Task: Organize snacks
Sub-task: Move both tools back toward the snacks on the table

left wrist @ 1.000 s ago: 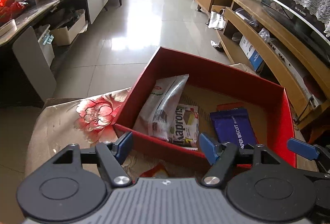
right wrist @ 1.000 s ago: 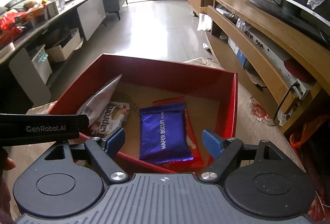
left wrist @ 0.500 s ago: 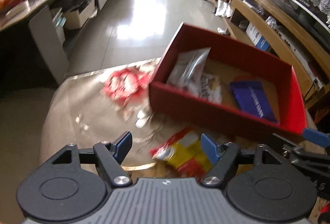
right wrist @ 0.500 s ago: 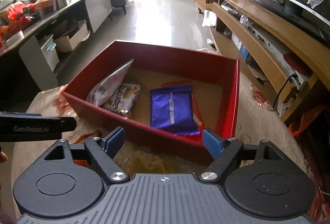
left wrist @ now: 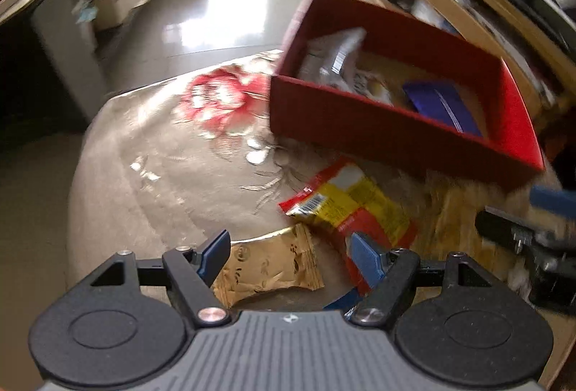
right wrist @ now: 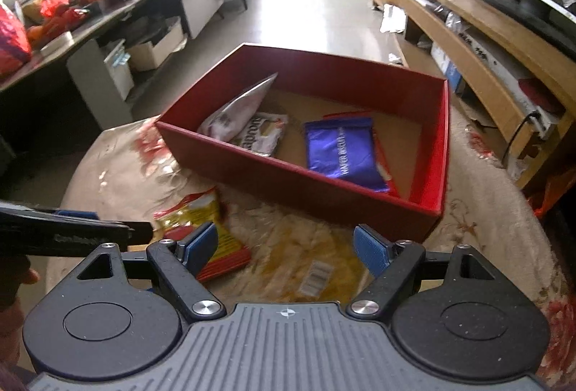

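A red box point(left wrist: 396, 135) point(right wrist: 298, 180) on the flowered tablecloth holds a white snack bag point(right wrist: 237, 110), a Kapron packet point(right wrist: 262, 137) and a blue wafer biscuit packet point(right wrist: 342, 153). Loose on the cloth in front of it lie a red and yellow packet point(left wrist: 345, 207) point(right wrist: 201, 211), a gold packet point(left wrist: 266, 268) and a yellow bag point(right wrist: 306, 257). My left gripper point(left wrist: 289, 252) is open and empty above the gold packet. My right gripper point(right wrist: 284, 245) is open and empty above the yellow bag.
The round table's cloth point(left wrist: 144, 182) drops off at the left edge. A long dark counter point(right wrist: 90, 20) runs on the left, wooden shelving point(right wrist: 468, 41) on the right, and tiled floor point(right wrist: 309, 16) lies beyond the table.
Both grippers have drawn back from the red box toward the table's near side. The loose packets in front of the box have come into view. Both stay open.
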{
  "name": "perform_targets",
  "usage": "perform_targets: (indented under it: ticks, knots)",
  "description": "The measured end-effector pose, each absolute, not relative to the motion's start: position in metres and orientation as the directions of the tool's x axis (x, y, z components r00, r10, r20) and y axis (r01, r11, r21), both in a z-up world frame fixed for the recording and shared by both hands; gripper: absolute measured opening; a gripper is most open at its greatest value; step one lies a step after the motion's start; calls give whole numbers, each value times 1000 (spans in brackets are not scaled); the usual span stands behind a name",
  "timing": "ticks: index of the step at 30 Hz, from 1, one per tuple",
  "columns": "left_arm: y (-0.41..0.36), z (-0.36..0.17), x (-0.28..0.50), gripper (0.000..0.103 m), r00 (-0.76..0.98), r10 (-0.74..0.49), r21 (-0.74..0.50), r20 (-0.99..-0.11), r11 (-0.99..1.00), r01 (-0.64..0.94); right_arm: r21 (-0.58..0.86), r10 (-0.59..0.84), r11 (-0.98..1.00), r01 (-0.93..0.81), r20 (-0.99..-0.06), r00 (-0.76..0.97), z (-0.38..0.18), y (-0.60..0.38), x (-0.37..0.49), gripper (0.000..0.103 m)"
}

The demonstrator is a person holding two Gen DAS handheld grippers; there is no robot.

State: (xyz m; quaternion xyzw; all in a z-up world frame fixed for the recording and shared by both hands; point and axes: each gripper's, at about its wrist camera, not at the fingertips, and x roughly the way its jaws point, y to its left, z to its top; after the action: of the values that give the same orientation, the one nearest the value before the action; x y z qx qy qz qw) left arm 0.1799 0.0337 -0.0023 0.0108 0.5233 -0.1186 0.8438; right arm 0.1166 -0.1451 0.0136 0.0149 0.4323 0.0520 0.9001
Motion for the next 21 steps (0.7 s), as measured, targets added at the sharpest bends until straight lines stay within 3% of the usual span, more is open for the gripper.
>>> perform_targets:
  ticks: [6, 21]
  knots:
    - [32, -7, 187, 75, 388, -234, -49, -891, 901, 432, 76, 124, 992, -104, -786, 606, 12, -145, 114, 87]
    - [39, -36, 198, 75, 315, -287, -72, -905, 832, 551, 131, 202, 977, -165, -814, 545, 3, -127, 113, 88]
